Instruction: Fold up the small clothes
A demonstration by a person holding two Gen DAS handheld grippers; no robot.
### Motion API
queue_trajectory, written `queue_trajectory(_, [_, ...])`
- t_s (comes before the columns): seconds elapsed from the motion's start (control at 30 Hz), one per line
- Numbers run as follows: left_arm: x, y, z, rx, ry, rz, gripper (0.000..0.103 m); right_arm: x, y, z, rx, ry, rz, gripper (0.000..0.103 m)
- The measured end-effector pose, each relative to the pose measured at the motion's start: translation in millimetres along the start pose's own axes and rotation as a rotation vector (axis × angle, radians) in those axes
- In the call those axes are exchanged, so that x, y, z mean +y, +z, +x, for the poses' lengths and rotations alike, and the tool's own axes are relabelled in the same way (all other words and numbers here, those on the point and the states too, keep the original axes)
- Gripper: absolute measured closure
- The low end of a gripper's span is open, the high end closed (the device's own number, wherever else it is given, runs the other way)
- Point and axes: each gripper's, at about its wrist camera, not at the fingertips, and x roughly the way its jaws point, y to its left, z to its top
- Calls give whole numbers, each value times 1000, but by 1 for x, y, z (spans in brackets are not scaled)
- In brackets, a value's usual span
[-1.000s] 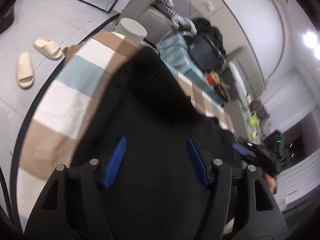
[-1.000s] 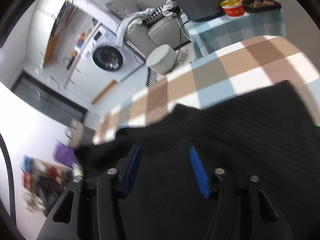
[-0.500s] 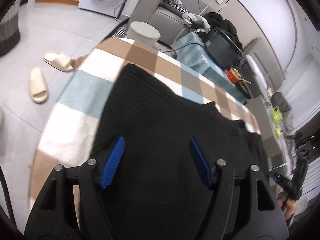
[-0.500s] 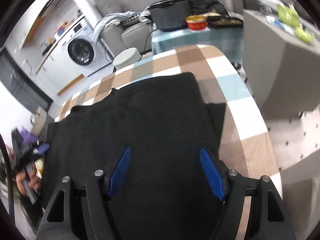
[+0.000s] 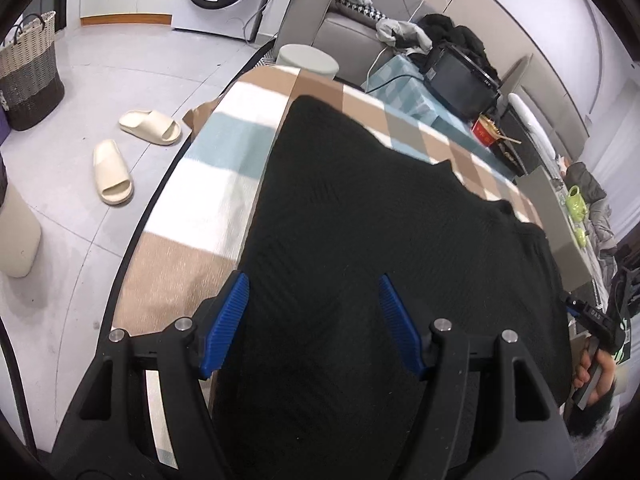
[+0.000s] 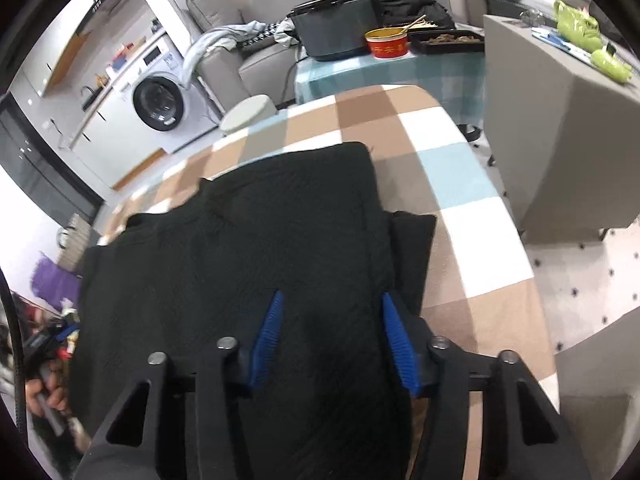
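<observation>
The black knit top lies flat on the checked brown, white and blue tablecloth, one side part already folded in. More folds look left. The left gripper and right gripper hover over it, jaws spread, holding nothing.

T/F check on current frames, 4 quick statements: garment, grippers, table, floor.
1. The black garment lies on a checked tablecloth. True.
2. The left gripper is shut on the garment. False: its jaws stand apart, open.
3. The right gripper is open over the garment. True.
4. One red slipper lies on the floor. False: two cream slippers lie there.
</observation>
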Motion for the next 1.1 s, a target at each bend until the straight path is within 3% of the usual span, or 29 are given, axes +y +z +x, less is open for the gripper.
queue_trajectory(0.03, [-3, 0, 4, 4, 3, -2, 38, 0, 0, 1, -4, -9, 1, 80])
queue_trajectory(0.1, [-2, -3, 3, 7, 3, -5, 38, 0, 3, 2, -13, -22, -4, 96])
queue_trajectory(0.2, [-2, -4, 2, 2, 5, -3, 38, 10, 6, -13, -74, 24, -66, 97])
queue_trajectory(0.3, [1, -6, 1, 2, 23, -9, 38, 15, 10, -23, -109, -21, -93, 97])
queue_trajectory(0.43, [10, -13, -6, 14, 22, -41, 38, 4, 8, -7, -12, -99, -40, 91])
queue_trajectory(0.47, [12, -15, -10, 16, 21, -44, 38, 0, 5, -7, 6, -88, -12, 89])
queue_trajectory(0.53, [15, -23, -18, 15, 16, -47, 38, -3, -4, -19, 10, -47, 6, 75])
queue_trajectory(0.63, [17, -40, -36, 4, 10, -46, 38, 1, -40, -53, -17, 38, -8, 61])
queue_trajectory(0.87, [11, -87, -61, 19, 1, -21, 38, -8, -120, -94, -13, 38, 19, 60])
queue_trajectory(1.07, [-4, -112, -71, 29, -3, 36, 38, -16, -138, -85, 13, 86, 61, 60])
queue_trajectory(1.1, [-5, -114, -72, 30, -2, 39, 39, -13, -137, -84, 9, 95, 47, 67])
